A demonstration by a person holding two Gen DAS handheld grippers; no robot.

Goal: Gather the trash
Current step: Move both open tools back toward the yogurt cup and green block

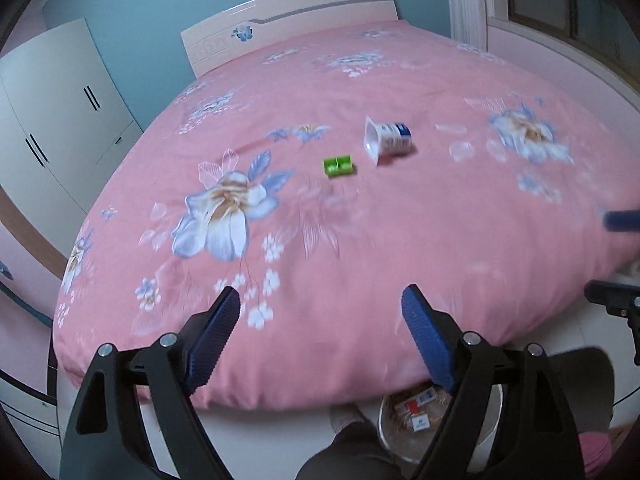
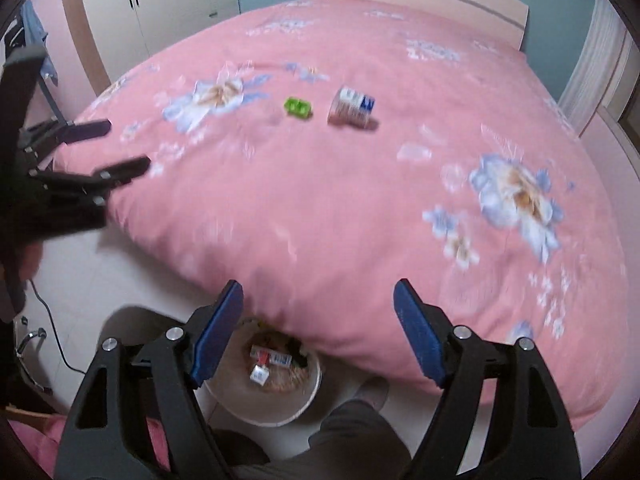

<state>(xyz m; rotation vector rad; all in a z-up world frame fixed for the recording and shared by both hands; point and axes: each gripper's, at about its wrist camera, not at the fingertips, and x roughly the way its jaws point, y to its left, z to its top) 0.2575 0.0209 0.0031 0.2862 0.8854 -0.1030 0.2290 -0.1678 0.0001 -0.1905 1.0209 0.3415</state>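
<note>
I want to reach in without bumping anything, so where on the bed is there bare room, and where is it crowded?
The bedspread is bare between its foot edge and the green packet, and beyond the yogurt cup toward the headboard. The only cluster is packet and cup, side by side mid-bed. The trash bin crowds the floor at the foot.

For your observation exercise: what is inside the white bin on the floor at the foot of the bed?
The white bin holds small red-and-white and blue-and-white cartons on brownish scraps. The bedspread and the right gripper hide part of its inside, and anything beneath that top layer is covered.
</note>
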